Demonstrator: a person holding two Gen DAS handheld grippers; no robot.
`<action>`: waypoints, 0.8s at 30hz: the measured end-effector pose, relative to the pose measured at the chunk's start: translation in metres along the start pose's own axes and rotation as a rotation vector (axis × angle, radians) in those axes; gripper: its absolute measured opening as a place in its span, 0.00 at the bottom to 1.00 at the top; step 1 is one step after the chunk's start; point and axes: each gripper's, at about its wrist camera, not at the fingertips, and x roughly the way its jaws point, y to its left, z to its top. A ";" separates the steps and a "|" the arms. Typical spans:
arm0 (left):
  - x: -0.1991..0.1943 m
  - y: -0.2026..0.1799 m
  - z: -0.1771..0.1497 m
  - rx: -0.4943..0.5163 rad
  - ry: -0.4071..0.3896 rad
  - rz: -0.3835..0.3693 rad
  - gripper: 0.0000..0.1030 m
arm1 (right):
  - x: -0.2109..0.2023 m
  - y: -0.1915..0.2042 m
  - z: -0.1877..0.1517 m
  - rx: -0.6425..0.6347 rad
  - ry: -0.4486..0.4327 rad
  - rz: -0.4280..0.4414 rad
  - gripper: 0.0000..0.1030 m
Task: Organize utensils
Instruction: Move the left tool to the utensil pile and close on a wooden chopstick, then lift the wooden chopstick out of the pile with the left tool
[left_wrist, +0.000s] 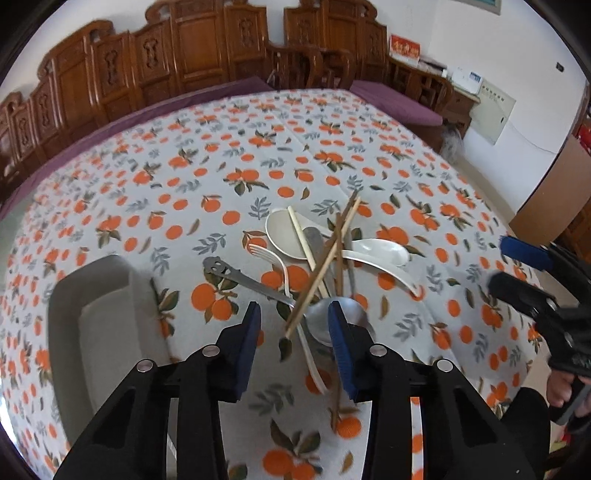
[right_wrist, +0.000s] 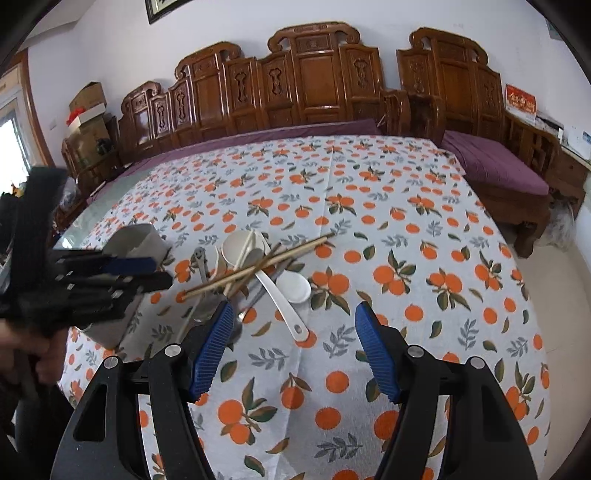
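No lettering can be made out. A red sign (right_wrist: 521, 102) propped on the wooden cabinet by the wall carries gold characters too blurred to read (the same in both views), and the print on a white box (left_wrist: 468, 78) nearby is equally illegible.

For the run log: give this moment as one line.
left gripper: open over utensil pile | right gripper: open, empty | tray: empty

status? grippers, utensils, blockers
Left gripper open, over near end of utensil pile, gripping nothing. Right gripper open, empty. Grey holder empty, beside pile. Chopsticks crisscross the spoons.
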 end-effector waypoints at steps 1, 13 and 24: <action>0.009 0.003 0.004 -0.009 0.018 -0.011 0.32 | 0.002 -0.001 -0.001 0.003 0.004 0.001 0.69; 0.053 0.015 0.008 -0.057 0.117 -0.091 0.21 | 0.018 -0.006 -0.010 0.003 0.049 -0.002 0.69; 0.045 0.010 0.006 -0.071 0.101 -0.116 0.04 | 0.015 0.000 -0.009 -0.011 0.044 0.003 0.69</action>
